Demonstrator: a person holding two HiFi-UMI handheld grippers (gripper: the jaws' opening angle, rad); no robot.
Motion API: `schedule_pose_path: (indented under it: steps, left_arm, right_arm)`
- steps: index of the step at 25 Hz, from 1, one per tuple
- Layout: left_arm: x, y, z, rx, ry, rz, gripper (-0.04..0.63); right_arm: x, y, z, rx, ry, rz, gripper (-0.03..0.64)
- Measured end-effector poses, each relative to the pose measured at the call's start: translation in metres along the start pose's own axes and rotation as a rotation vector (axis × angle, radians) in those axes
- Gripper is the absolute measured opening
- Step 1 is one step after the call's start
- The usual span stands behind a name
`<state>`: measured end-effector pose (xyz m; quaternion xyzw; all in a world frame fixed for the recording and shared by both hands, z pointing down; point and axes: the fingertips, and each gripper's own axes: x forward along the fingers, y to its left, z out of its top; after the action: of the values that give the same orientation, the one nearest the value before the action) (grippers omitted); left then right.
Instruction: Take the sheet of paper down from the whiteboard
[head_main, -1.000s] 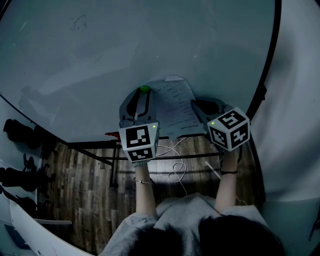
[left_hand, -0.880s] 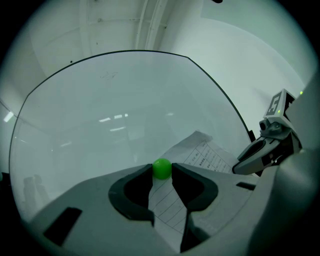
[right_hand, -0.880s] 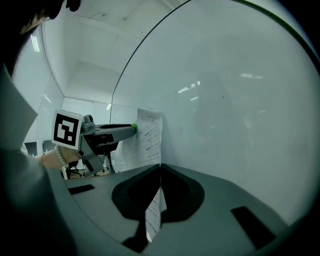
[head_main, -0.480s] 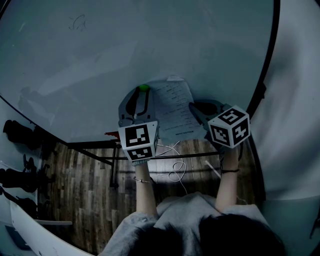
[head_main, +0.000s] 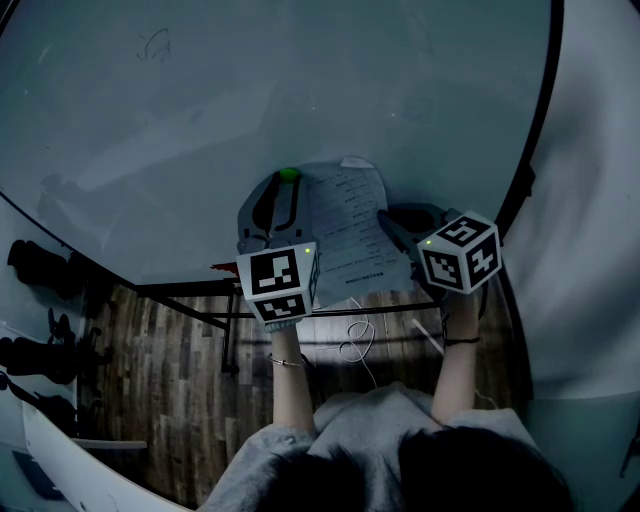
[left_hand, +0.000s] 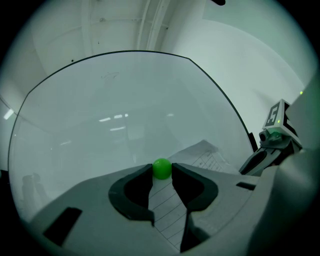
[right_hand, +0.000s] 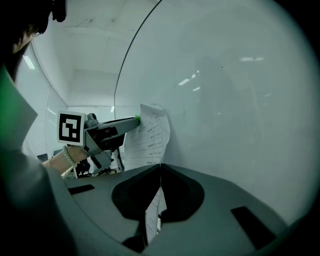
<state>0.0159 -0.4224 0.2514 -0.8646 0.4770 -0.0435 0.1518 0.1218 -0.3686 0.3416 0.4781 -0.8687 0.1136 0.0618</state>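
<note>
Right gripper view shows the right tool (right_hand: 160, 167) clenched on the lower edge of the sheet of paper (right_hand: 152, 132). Farther up, the left tool (left_hand: 162, 172) grips a green magnet (left_hand: 161, 167) at the sheet's upper corner. The sheet lies against the whiteboard (head_main: 300, 90), with its top edge curling off.
</note>
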Motion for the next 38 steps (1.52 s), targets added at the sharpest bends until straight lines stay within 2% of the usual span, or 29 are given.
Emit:
schedule_pose_path:
  steps: [7,12,16,38]
  left_arm:
    - [-0.001,-0.001,0.006,-0.012,-0.025,0.005,0.127]
    - [-0.001,-0.002,0.008,-0.016,-0.035,0.011,0.127]
    - [-0.001,-0.001,0.002,-0.006,-0.01,0.025,0.127]
    - [-0.005,0.002,0.001,0.011,-0.027,0.055,0.129]
  right_arm:
    - [-0.004,-0.012,-0.02,0.01,0.073,-0.038,0.001]
    - [-0.012,-0.021,-0.024,0.026,0.065,-0.059,0.0]
    - [-0.015,-0.023,-0.025,0.029,0.063,-0.065,0.0]
    - [-0.025,-0.018,-0.022,0.021,0.04,-0.07,0.001]
